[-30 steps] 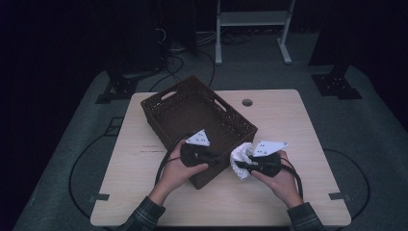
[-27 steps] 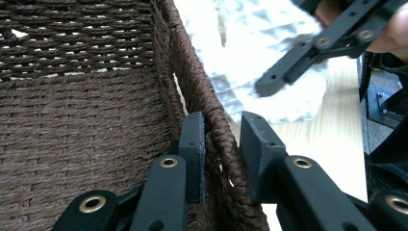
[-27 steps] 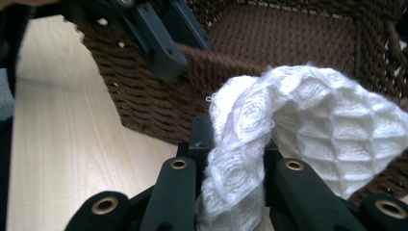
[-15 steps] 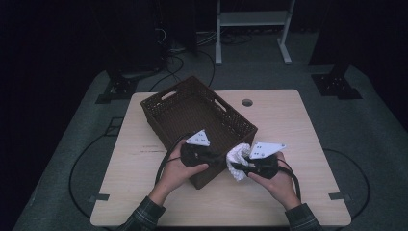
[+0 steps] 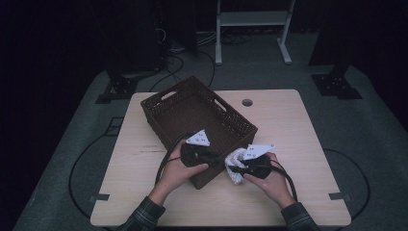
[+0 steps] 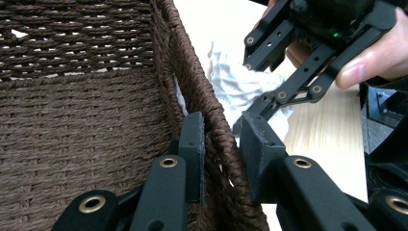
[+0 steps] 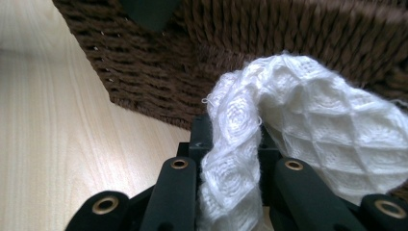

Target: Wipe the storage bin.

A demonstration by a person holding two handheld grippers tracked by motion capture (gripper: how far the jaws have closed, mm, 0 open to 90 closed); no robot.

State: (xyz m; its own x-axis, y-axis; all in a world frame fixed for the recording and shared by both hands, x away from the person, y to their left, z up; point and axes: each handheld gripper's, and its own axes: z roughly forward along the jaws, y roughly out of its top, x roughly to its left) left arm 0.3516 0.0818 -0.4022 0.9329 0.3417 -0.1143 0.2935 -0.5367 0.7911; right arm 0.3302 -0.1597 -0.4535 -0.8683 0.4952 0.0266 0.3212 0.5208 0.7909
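The cloth (image 5: 235,168) lies on the table (image 5: 298,144), right of the basket (image 5: 163,108).

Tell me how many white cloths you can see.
1: a white knitted cloth lies outside the basket, by its near right corner, pinched in the right tool. More could be hidden behind the basket walls.

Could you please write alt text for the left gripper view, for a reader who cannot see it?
The left tongs clamp the rim of a brown woven basket, one jaw inside and one outside. Beyond, over the light wooden table, the right tongs hold a white knitted cloth.
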